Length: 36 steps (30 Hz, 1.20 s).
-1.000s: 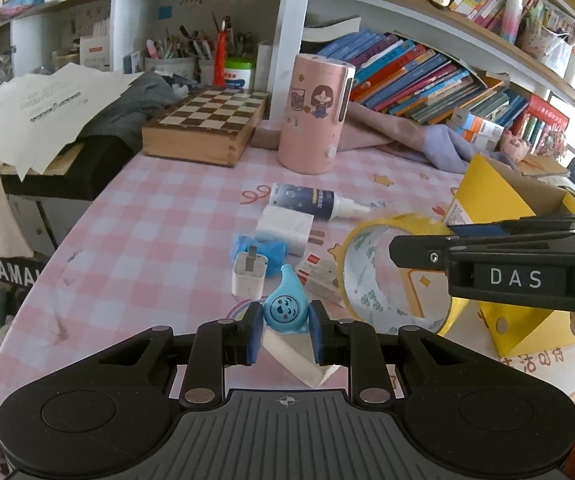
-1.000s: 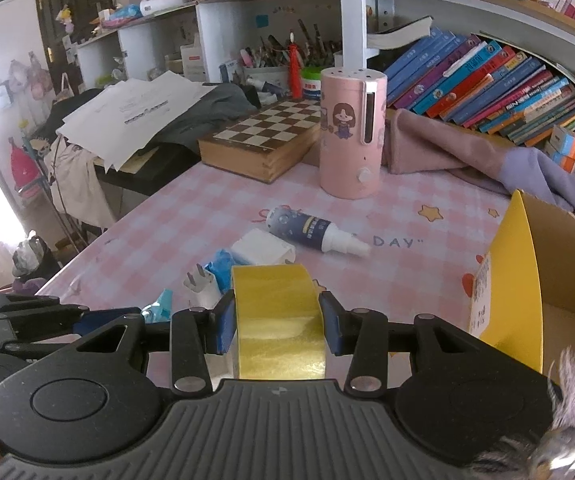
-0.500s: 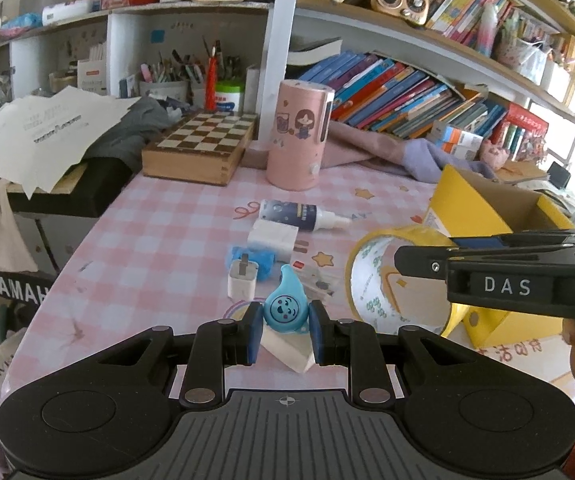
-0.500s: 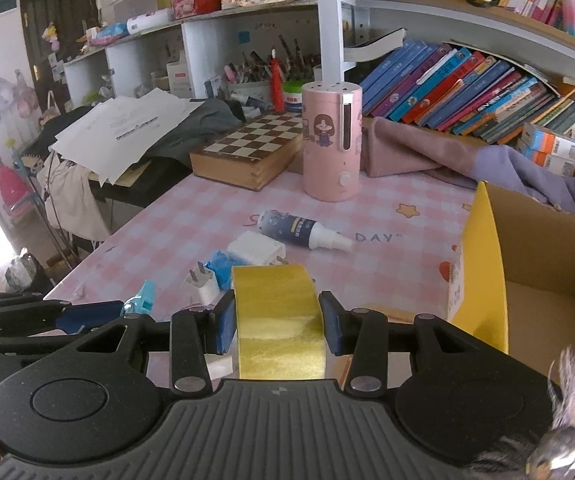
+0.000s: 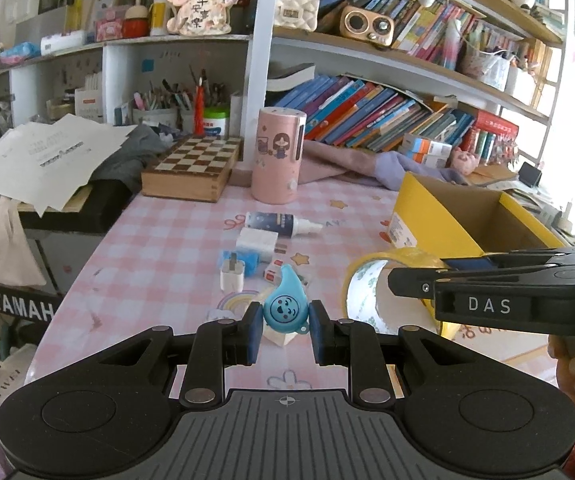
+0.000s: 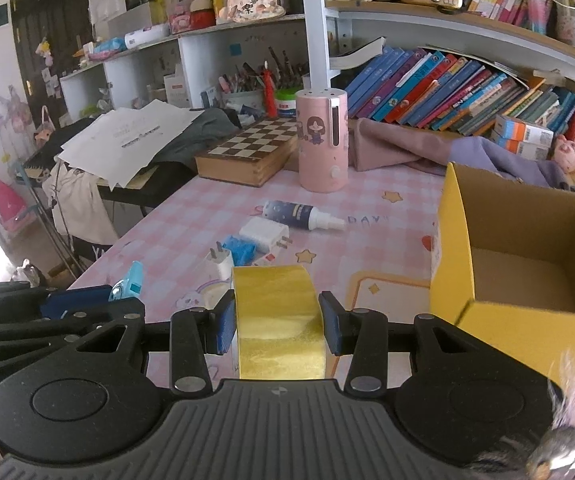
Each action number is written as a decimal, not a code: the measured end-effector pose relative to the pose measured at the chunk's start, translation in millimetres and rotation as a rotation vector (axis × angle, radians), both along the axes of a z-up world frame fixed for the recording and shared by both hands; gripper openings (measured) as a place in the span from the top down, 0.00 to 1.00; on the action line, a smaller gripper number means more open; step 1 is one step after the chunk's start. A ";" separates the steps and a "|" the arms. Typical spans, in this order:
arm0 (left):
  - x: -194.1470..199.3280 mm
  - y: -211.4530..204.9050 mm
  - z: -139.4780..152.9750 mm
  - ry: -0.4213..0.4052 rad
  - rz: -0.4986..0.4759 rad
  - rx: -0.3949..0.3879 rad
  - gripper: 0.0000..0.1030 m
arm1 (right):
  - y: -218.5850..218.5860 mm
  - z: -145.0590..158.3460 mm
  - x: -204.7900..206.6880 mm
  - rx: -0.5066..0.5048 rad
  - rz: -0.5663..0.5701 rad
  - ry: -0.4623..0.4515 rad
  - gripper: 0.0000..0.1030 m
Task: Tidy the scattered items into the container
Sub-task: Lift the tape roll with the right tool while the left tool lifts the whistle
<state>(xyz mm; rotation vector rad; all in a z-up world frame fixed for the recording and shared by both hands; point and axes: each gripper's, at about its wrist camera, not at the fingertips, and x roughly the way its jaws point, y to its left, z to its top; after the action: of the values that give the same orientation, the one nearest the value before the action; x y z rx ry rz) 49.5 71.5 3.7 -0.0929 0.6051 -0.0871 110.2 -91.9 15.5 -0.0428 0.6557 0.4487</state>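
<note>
My left gripper [image 5: 284,332] is shut on a blue drop-shaped toy [image 5: 285,307], held above the pink checked table [image 5: 159,248]; the toy also shows in the right wrist view [image 6: 129,286]. My right gripper [image 6: 277,322] is shut on a yellow tape roll [image 6: 277,320], also seen in the left wrist view [image 5: 371,292], held left of the open yellow cardboard box [image 6: 527,264]. On the table lie a spray bottle [image 5: 281,223], a white charger [image 5: 256,242], a blue item [image 5: 238,260] and a white plug [image 5: 231,276].
A pink cylinder [image 5: 277,156] and a chessboard box [image 5: 191,168] stand at the table's back. Purple cloth [image 6: 427,152] lies behind the box. Bookshelves rise behind. The table's left edge drops beside a black keyboard stand with papers [image 5: 47,156].
Both grippers have risen and pulled back with their loads, so the table looks lower and the box's inside shows more. The items on the table have not moved.
</note>
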 end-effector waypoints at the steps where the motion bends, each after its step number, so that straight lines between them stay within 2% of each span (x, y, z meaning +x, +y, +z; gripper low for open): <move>1: -3.7 -0.8 0.5 -0.001 -0.003 0.002 0.78 | -1.1 0.5 -4.2 0.002 -0.003 0.000 0.61; 16: -47.5 -18.4 1.0 -0.001 -0.049 0.018 0.78 | -21.0 -1.9 -61.5 0.016 -0.045 0.014 0.61; 36: -57.6 -84.9 -4.0 0.007 -0.283 0.032 0.78 | -92.7 -10.1 -112.4 0.021 -0.255 0.051 0.61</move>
<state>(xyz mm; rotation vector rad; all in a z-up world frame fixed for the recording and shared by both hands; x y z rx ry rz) -8.2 -13.4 -0.3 0.0242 0.6233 -0.3510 -2.2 -184.7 5.4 0.0716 0.6962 0.2108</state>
